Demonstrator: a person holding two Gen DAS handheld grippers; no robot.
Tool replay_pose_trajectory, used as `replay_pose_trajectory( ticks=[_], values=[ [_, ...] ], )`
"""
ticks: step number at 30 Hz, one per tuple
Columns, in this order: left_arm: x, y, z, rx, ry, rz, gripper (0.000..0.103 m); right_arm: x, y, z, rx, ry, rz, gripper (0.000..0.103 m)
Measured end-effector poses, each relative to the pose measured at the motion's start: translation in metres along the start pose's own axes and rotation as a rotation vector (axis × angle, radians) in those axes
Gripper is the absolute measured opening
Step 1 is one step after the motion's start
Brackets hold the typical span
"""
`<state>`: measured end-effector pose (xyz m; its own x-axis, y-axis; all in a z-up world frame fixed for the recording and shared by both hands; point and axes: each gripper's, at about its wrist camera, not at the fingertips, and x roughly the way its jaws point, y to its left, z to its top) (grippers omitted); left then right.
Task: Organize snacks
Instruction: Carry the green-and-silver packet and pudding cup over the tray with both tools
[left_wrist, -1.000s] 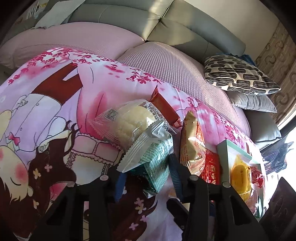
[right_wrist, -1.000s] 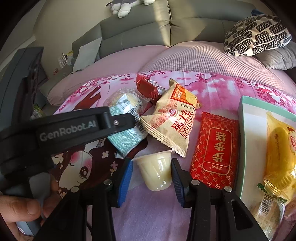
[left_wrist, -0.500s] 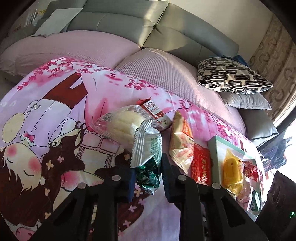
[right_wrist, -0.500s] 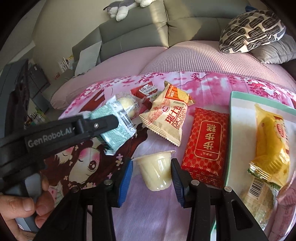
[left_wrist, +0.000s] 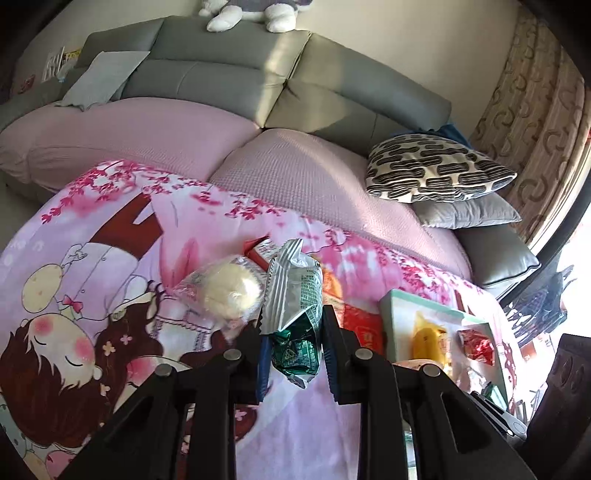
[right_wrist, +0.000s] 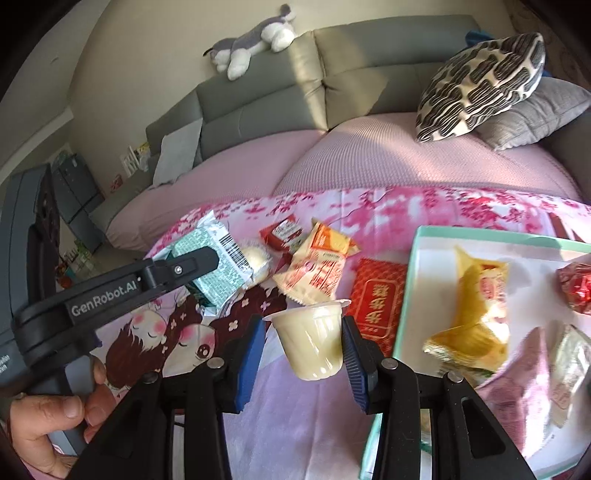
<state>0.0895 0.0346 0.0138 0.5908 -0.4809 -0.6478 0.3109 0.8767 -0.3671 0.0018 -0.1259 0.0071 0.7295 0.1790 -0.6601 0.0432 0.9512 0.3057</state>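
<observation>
A grey sofa (left_wrist: 229, 70) with pink seat covers runs across the back. In front of it a pink cartoon-print cloth (left_wrist: 110, 295) carries the snacks. At the cloth's right edge sits a pale green tray (right_wrist: 436, 236), already holding a yellow wrapped cake (right_wrist: 476, 295), a red foil candy (right_wrist: 576, 284) and other packets too blurred to name.

The left gripper (left_wrist: 293, 343) has its jaws drawn close and pinching a green-and-silver snack packet (left_wrist: 295, 295) by its lower half; the packet is squeezed at the waist, stands upright between the blue pads and hangs clear of the cloth. From the right wrist view the same packet (right_wrist: 218, 266) shows beyond the left gripper's black arm, with a hand (right_wrist: 48, 417) on the grip below.

The right gripper (right_wrist: 303, 343) has its jaws partly spread and clamped on a pudding cup (right_wrist: 310, 339), one pad on each side of the cup, which tilts a little and is off the cloth, just left of the tray.

Loose on the cloth lie a red flat packet (right_wrist: 376, 299) beside the tray, a cream-and-orange bag (right_wrist: 317, 266), a small red wrapper (right_wrist: 280, 234) and a clear-wrapped round bun (left_wrist: 229, 288).
</observation>
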Motion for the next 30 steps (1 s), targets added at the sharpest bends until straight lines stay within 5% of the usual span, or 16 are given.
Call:
replay_pose_trajectory(
  ticks=[30],
  values=[
    [0.030,-0.187,-0.041,0.355,0.060,-0.257,0.026,-0.115,-0.194,-0.011,0.428,-0.196,-0.359,0.044]
  ],
)
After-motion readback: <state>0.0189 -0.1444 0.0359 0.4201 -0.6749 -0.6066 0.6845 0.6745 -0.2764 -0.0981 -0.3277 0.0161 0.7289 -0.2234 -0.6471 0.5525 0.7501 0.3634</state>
